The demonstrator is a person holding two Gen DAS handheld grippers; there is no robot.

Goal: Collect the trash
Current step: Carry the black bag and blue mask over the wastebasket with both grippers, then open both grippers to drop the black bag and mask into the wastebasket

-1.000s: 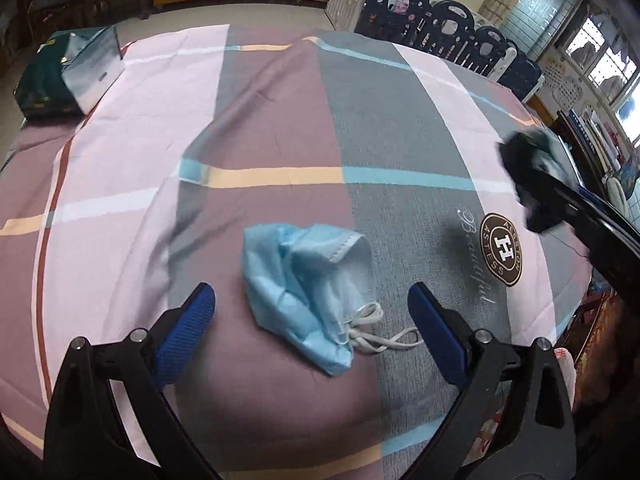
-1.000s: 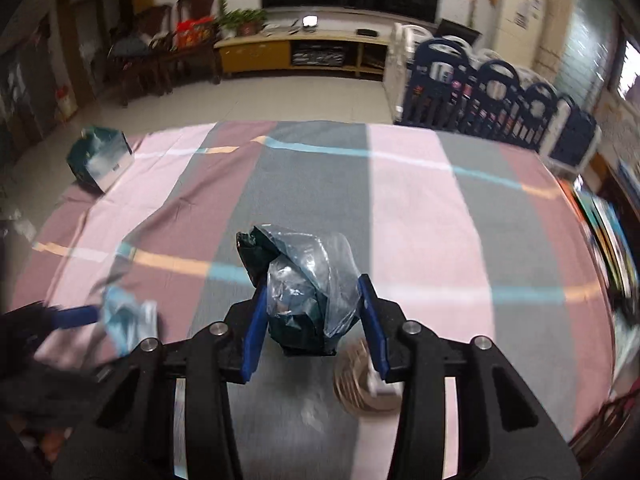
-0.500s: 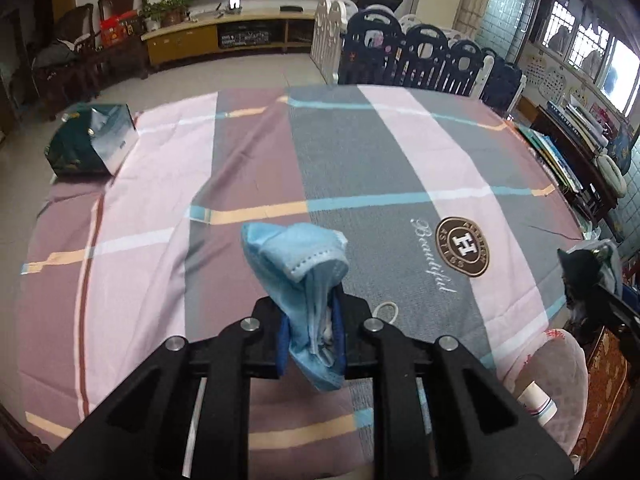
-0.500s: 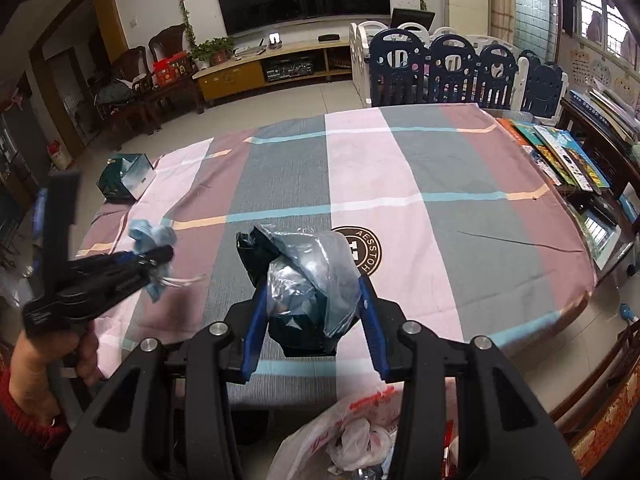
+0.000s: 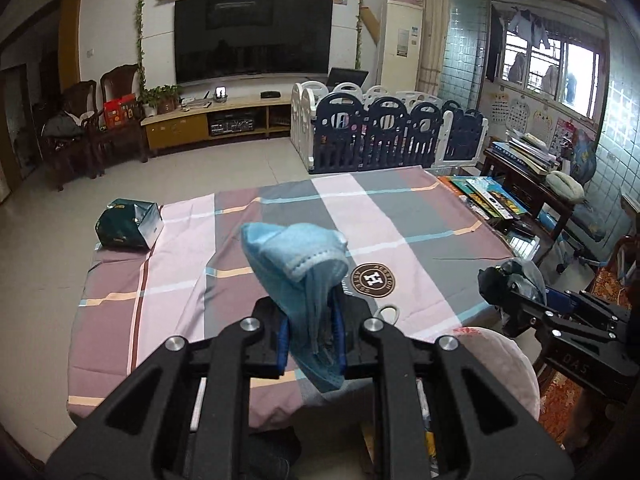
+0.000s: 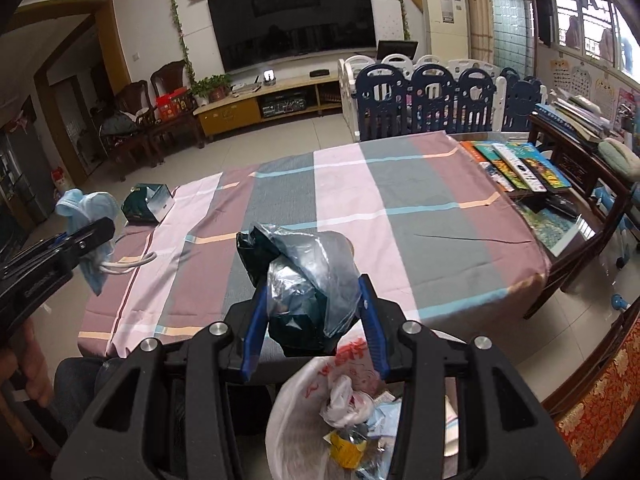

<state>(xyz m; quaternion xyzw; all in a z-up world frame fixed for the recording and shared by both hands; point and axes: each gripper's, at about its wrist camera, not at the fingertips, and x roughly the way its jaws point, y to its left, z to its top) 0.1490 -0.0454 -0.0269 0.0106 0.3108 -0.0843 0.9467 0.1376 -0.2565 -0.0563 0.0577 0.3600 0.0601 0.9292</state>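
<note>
Over the near edge of the table (image 5: 168, 320), both grippers are up in the air with trash in them. Left gripper (image 5: 311, 340) is clamped tight on a blue mask (image 5: 296, 264). The mask runs up-and-down: crumpled top bulges above the pads and leans away toward the table, lower end hangs below the jaws. One white ear loop (image 6: 128, 265) dangles off it, easy to spot in the right wrist view, where you also see a hand (image 6: 30, 364) holding that gripper out at the left edge.

Right gripper (image 6: 314, 320) is squeezed on a wrapper (image 6: 300, 280), a dark green crumpled bit with clear, silvery plastic bunched over it. It stands upright too, sticking up above the blue pads, the dark corner tipped up and left. Pads press on both sides of it, so the jaws stay a fair bit apart.

Right under that gripper is a bag (image 6: 296, 408), whitish with red print, mouth open, with scraps already inside. From the left wrist view the bag (image 5: 504, 360) sits just off the table's near right corner, below the other gripper.

Back on the cloth, a green box (image 5: 128, 226) sits at the far left corner, lying on its side with the open end facing right. Books (image 6: 516, 164) are lined up past the table's right edge.
</note>
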